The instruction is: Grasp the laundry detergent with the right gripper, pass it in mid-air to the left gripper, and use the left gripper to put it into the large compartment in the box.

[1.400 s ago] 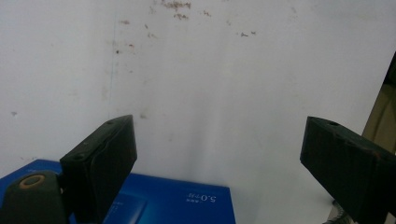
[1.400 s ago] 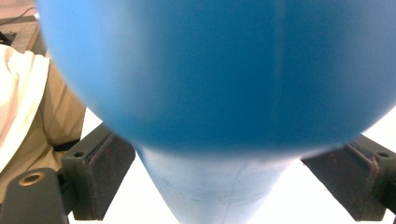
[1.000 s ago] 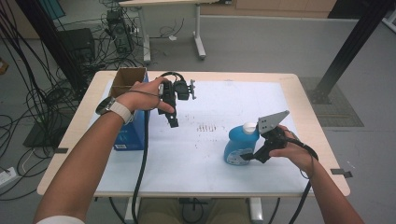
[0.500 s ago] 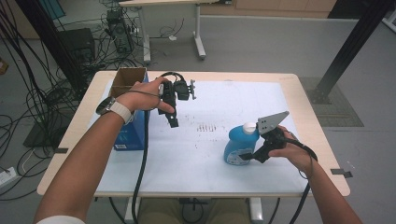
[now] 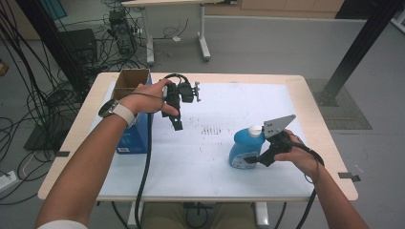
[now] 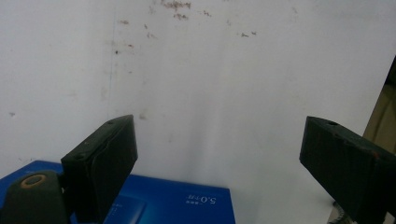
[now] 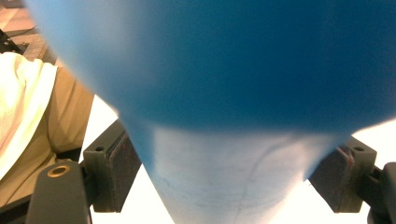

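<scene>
Two grippers are at work, one in each of the person's hands. The right gripper [image 5: 254, 160] sits low at the near right of the white mat [image 5: 215, 157], its jaws set to either side of the one blue bottle [image 5: 244, 149]; they have just been closing in, and in the right gripper view the bottle's body [image 7: 233, 93] lies between the two black pads, the left pad at its flank, though I cannot tell whether both pads press on it yet. That bottle stands upright on the mat with a single white cap [image 5: 256, 130] on top, and the gripper's grey three-cornered plate [image 5: 278, 125] rises just beside the cap. One right hand [image 5: 298, 155] holds the gripper from the side away from the bottle, and a cable trails from it toward the near edge of the tabletop [image 5: 329, 157]. The left gripper [image 5: 175, 121] is well apart from the bottle, up over the far left part of the mat, held in the left hand [image 5: 150, 98] with a watch [image 5: 109, 108] at the wrist; its jaws stand wide and released, with nothing between them, as the left gripper view shows against the bare white mat [image 6: 210, 84]. One blue box [image 5: 136, 138] lies beyond that gripper, farther from the bottle, at the left edge of the mat, and its corner shows under the left jaw in the left gripper view [image 6: 187, 203]. One open brown cardboard box [image 5: 130, 78] stands at the far left corner of the tabletop, farthest from the bottle.
</scene>
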The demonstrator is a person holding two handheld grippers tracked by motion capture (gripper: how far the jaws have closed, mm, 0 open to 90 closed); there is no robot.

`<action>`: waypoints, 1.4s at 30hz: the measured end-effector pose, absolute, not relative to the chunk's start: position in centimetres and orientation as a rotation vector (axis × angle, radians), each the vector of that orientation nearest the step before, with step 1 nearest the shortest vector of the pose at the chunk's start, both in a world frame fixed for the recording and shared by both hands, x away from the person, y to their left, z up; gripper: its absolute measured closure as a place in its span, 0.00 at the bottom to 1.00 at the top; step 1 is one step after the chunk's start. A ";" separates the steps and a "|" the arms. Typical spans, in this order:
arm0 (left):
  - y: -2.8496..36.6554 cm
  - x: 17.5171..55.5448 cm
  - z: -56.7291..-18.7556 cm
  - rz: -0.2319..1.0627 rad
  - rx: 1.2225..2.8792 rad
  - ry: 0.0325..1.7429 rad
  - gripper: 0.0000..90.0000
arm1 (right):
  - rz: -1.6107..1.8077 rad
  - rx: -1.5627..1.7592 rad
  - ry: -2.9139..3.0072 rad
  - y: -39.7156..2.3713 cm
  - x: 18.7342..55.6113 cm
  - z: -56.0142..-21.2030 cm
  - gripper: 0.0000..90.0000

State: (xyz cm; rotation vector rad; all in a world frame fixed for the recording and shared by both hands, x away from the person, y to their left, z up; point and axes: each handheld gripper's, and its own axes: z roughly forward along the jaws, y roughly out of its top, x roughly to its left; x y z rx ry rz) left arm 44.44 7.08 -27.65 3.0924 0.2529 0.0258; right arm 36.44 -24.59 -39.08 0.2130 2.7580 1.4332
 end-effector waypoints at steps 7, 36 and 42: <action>7.1 44.4 -27.7 0.025 3.092 0.254 0.13 | 1.454 0.212 2.749 -24.5 36.4 -39.2 0.24; 7.5 44.4 -28.0 0.012 3.097 0.262 0.13 | 1.477 0.179 2.733 -24.5 36.5 -39.5 0.30; 7.4 44.4 -28.0 0.014 3.099 0.261 0.13 | 1.473 0.182 2.734 -24.5 36.5 -39.5 0.31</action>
